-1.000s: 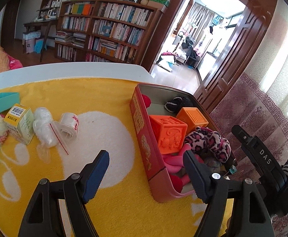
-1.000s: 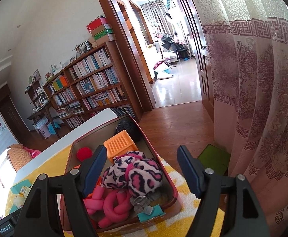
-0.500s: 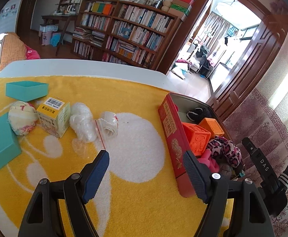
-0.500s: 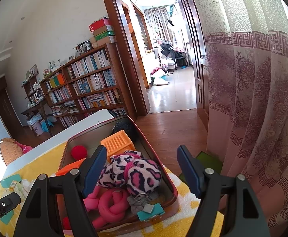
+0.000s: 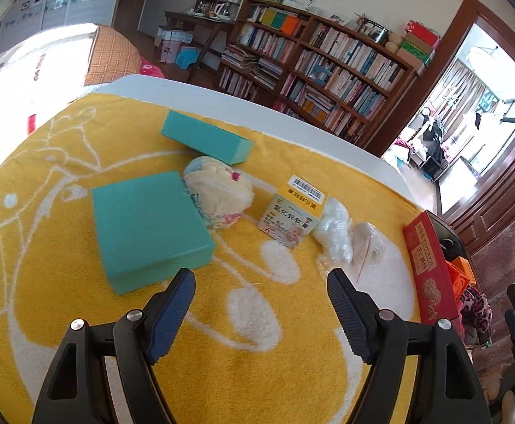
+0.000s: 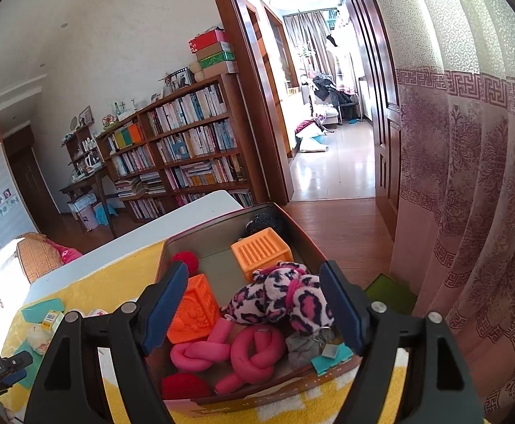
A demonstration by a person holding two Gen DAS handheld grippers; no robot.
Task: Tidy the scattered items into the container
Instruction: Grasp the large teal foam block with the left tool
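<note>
My left gripper (image 5: 259, 282) is open and empty above the yellow towel (image 5: 63, 300). Beyond its fingertips lie a large teal box (image 5: 148, 229), a teal lid (image 5: 206, 136), a pale cloth ball (image 5: 218, 190), a yellow medicine box (image 5: 292, 217) and two clear plastic bags (image 5: 331, 233). The red tin (image 5: 430, 268) stands at the towel's right end. My right gripper (image 6: 254, 272) hovers over the tin (image 6: 222, 219), its jaws opening and pressing on nothing. Under it in the tin lie a leopard plush (image 6: 282, 300), orange cubes (image 6: 261, 254), pink knotted tubes (image 6: 250, 353) and red balls (image 6: 183, 387).
The white table edge (image 5: 257, 106) runs behind the towel, with a bookshelf (image 5: 328, 70) beyond it. A patterned curtain (image 6: 469, 212) hangs close on the right of the tin. An open doorway (image 6: 328, 141) lies past the table's end.
The left gripper has swung left, away from the tin, and now faces the scattered items. The right gripper has shifted slightly over the tin, and its jaws stand a little wider.
</note>
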